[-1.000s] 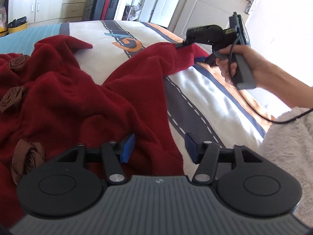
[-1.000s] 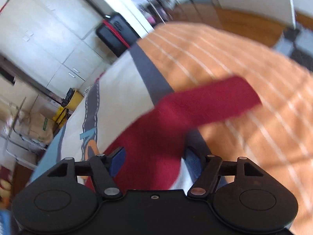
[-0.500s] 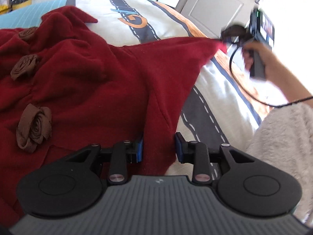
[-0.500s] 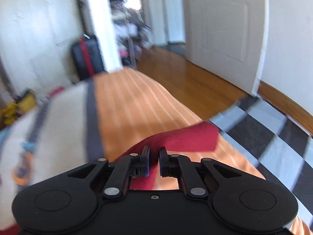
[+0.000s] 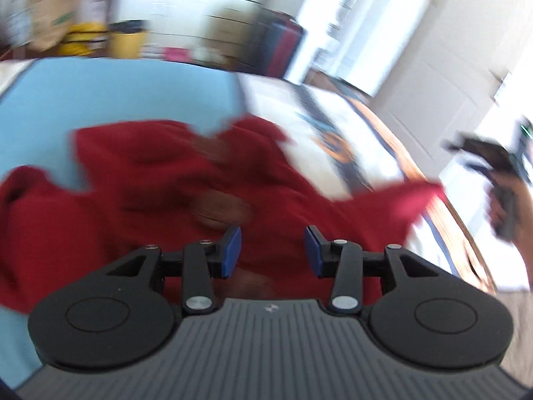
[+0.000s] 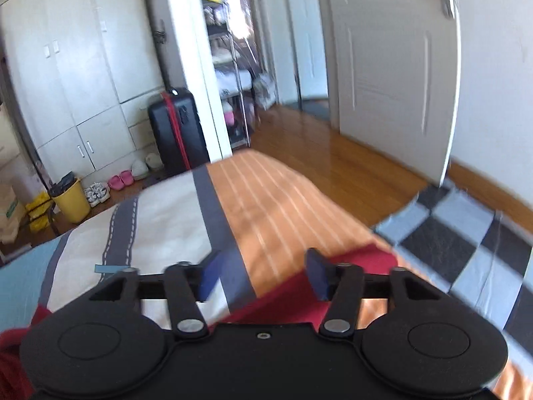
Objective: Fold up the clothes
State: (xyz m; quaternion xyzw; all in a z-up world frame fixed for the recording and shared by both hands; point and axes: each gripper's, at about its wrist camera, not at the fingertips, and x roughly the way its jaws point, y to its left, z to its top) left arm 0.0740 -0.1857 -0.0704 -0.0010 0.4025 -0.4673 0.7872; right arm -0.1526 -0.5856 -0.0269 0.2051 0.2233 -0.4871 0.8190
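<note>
Both claws released since earlier | left claw point(image 5: 271, 250) gaping above red garment point(image 5: 150, 183); right claw point(image 6: 263, 275) gaping over sleeve point(image 6: 333, 283)

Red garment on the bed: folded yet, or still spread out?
Spread out, not folded. The red garment lies rumpled across the bed, one sleeve stretched out sideways. The left gripper and the right gripper are both open.

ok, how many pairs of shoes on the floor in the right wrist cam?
2 clear pairs: white sneakers beside the yellow bin, pink slippers just right of them. Two pale shapes beyond may be a third pair; too blurred to tell.
</note>
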